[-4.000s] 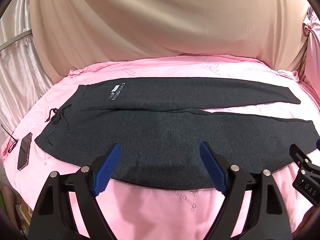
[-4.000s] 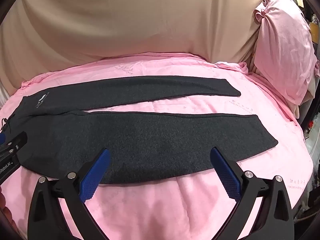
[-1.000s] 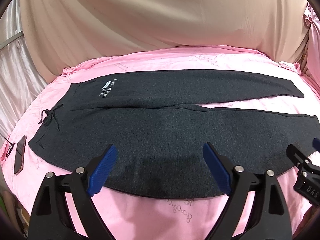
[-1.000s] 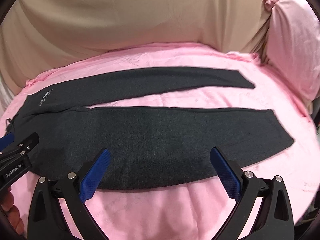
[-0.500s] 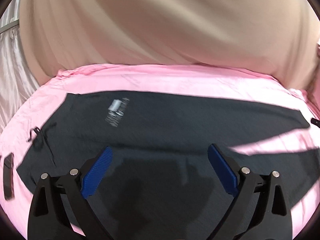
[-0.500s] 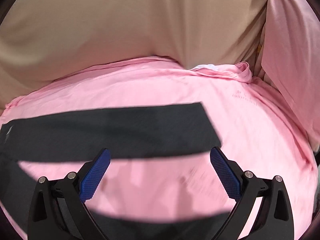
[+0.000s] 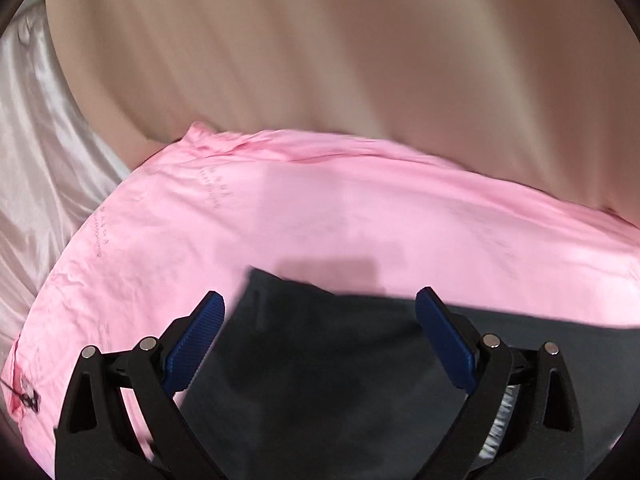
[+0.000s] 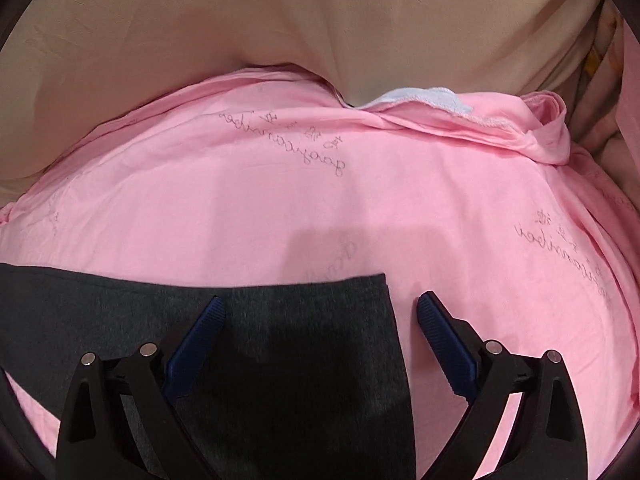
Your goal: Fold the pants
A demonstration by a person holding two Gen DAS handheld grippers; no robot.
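Reaching stage only, no fold made as far as these views show. Dark grey pants [image 7: 360,380] lie flat on the pink bedsheet [image 7: 360,216]. Left gripper [image 7: 320,320] hangs over one far corner of the fabric, which looks like the waistband corner; jaws spread wide, nothing pinched, cloth lying below and between the blue pads [image 7: 196,340], not pressed. Right gripper [image 8: 320,320] hangs over the hem end of a leg [image 8: 320,340]; the hem edge runs between its pads, left pad over cloth, right pad over bare sheet. Its jaws have just been closing a little but are spread wide, pads not pressing on anything.

My read: both tools are lined up on the far edge, grabs not yet made. Left to do: pinch both ends, carry that leg over the other, then fold along the length.

Hard to make out: left view is motion-blurred, so the corner's outline and any drawstring are unclear. The other leg is out of both views. The middle of the pants is cut off by the frame edges. White print [image 7: 500,424] shows only partly behind the left tool's right finger. Whether the pads touch the cloth cannot be told for sure.
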